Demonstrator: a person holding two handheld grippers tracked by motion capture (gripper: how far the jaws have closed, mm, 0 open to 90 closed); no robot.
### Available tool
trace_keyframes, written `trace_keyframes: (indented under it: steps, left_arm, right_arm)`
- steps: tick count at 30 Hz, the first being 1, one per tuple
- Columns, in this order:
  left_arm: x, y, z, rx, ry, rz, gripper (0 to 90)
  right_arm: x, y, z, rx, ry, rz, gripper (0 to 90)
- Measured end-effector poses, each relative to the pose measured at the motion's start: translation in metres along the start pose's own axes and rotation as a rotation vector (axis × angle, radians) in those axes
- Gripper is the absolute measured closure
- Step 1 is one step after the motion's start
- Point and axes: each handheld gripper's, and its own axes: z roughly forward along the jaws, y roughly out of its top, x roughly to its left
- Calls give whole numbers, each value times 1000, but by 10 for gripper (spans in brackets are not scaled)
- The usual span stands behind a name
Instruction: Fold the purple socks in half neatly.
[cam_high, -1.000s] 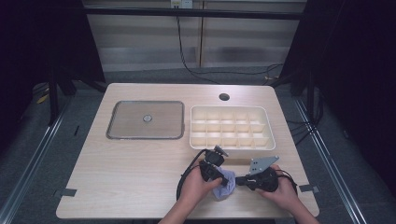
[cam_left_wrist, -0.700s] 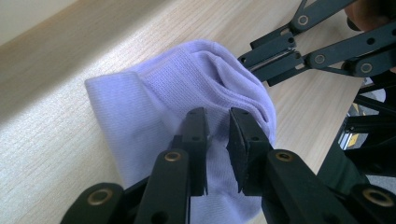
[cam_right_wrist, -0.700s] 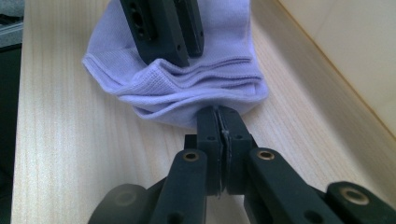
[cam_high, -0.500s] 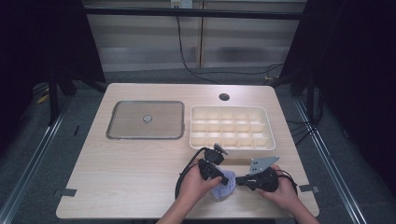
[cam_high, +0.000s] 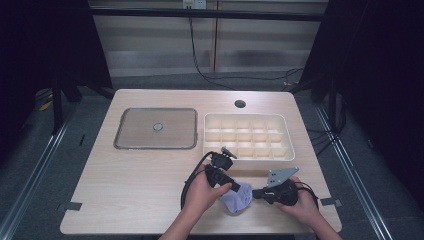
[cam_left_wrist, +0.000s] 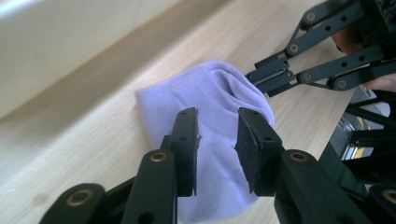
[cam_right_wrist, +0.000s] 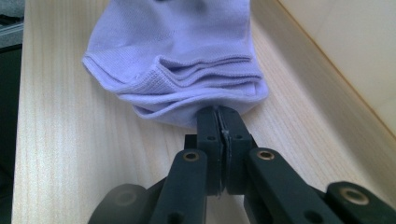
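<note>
Jaws of the right gripper (cam_right_wrist: 219, 114) are clamped on the folded edge of the lilac sock (cam_high: 237, 198) near the desk's front edge, while the left gripper (cam_left_wrist: 217, 140), moved slightly toward that edge since a second ago (jaws narrowly parted, straddling the fabric), seems set for a second grip.

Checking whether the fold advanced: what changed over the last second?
Almost nothing. The left gripper crept slightly toward the folded lavender fabric sock; the right gripper stays clamped on its edge. The sock, compartmented cream plastic tray and flat grey metal lid kept their places.
</note>
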Motion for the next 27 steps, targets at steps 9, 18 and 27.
trace_keyframes:
  steps: [9,18,27]
  left_arm:
    - [11,-7,-5,0,13,-35,629]
    - [20,-15,-1,17,11,-74,624]
    - [23,-18,1,29,2,-96,635]
  right_arm:
    - [0,0,0,-3,2,2,882]
    - [0,-1,0,-6,3,3,883]
    - [0,-1,0,-7,3,2,883]
